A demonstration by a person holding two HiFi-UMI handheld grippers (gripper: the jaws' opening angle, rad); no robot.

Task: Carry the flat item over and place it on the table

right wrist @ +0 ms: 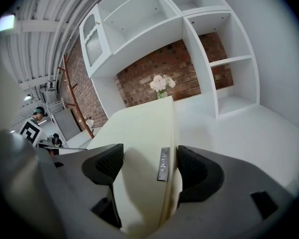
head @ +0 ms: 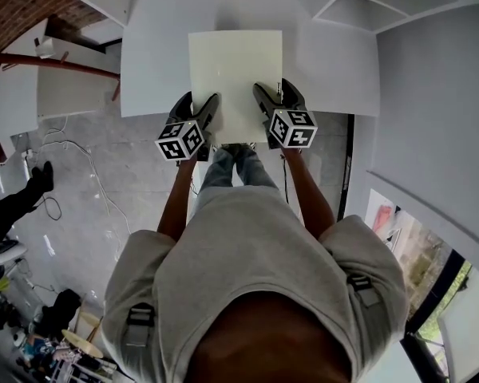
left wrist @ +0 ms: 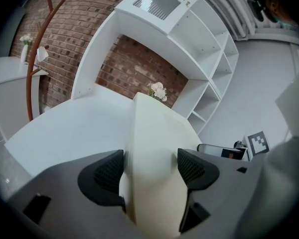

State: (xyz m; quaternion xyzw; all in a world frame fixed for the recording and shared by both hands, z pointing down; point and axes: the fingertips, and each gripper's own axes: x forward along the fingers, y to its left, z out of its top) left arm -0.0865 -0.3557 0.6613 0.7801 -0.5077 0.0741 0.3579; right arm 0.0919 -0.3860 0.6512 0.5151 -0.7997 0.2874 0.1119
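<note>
Cream flat panel (head: 235,74), most of it out over the white counter (head: 156,62), near edge overhanging toward the person; impossible to tell from above whether resting on the top or just clear of it. Clamped along that near edge by both tongs: by the left tongs (head: 199,104) close to the left corner and by the right tongs (head: 276,94) close to the right corner, ribbed pads (left wrist: 108,172) pressed on opposite faces, nothing else between them. Looks thin, stiff and light: runs straight ahead of the jaws in both gripper views with no sag or bend, though held at one end only. Looks smooth and matte, so probably apt to slide out if the squeeze slackens while tilted. Carries a small silver button strip (right wrist: 163,164) on the side edge just inside the right pad, hinting at a device rather than plain board, so likely worth treating as breakable: no dropping, no twisting one hand against the other. Best kept in this two-corner hold, both hands level, lowered flat onto the counter, then let go on both sides together. Worth keeping the right pad off the button strip.
</note>
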